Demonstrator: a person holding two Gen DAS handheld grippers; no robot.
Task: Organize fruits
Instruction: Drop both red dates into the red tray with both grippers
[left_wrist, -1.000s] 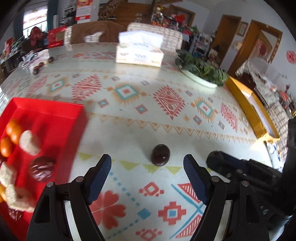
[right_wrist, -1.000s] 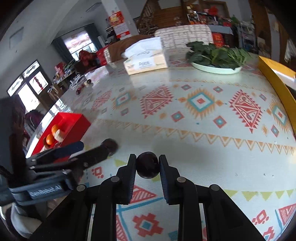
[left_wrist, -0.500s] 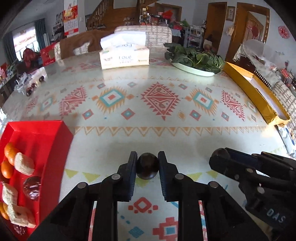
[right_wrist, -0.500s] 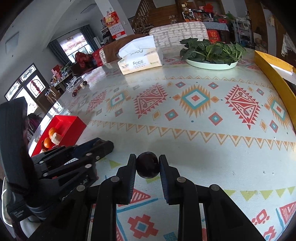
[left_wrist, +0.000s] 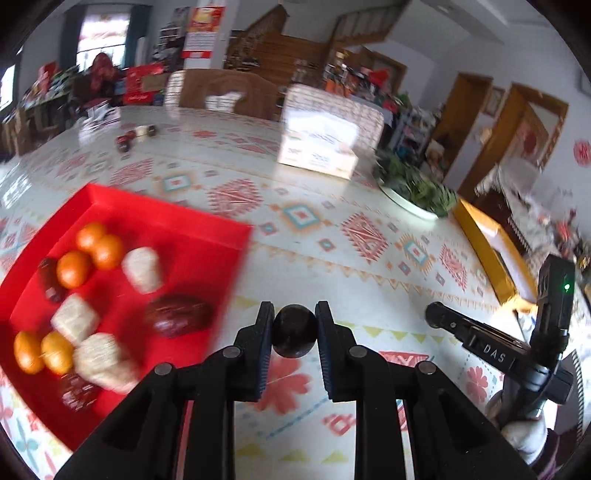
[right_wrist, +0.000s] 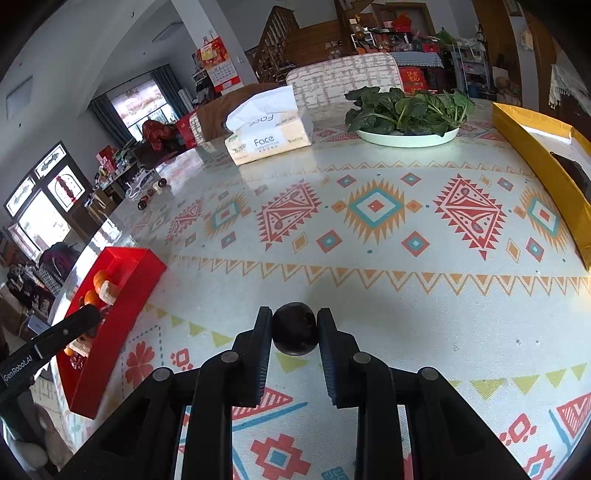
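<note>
Dark fruit: one small, round, dark fruit (left_wrist: 294, 331) sits between the fingers of your left claw (left_wrist: 294, 332), above the patterned worktop (left_wrist: 332, 229), just right of the red tray (left_wrist: 166, 221).
Second dark fruit: another round dark fruit (right_wrist: 294, 328) is between the fingers of your right claw (right_wrist: 294, 330), over the worktop near its front edge.
Left claw: closed on its fruit; both pads touch it.
Right claw: closed on its fruit in the same way.
Red tray: it stands at the left part of the worktop; inside you see small oranges (left_wrist: 98, 245), pale wrapped pieces (left_wrist: 142, 267) and a dark red fruit (left_wrist: 179, 315). The picture is blurred here, so I cannot tell more.
Other claw in view: in the left wrist view your right claw appears at the right side, well apart from the tray.
Farther back: a tissue box (right_wrist: 267, 129), a plate of green leaves (right_wrist: 408, 112) and a yellow box (right_wrist: 535, 158) at the right edge of the worktop.
</note>
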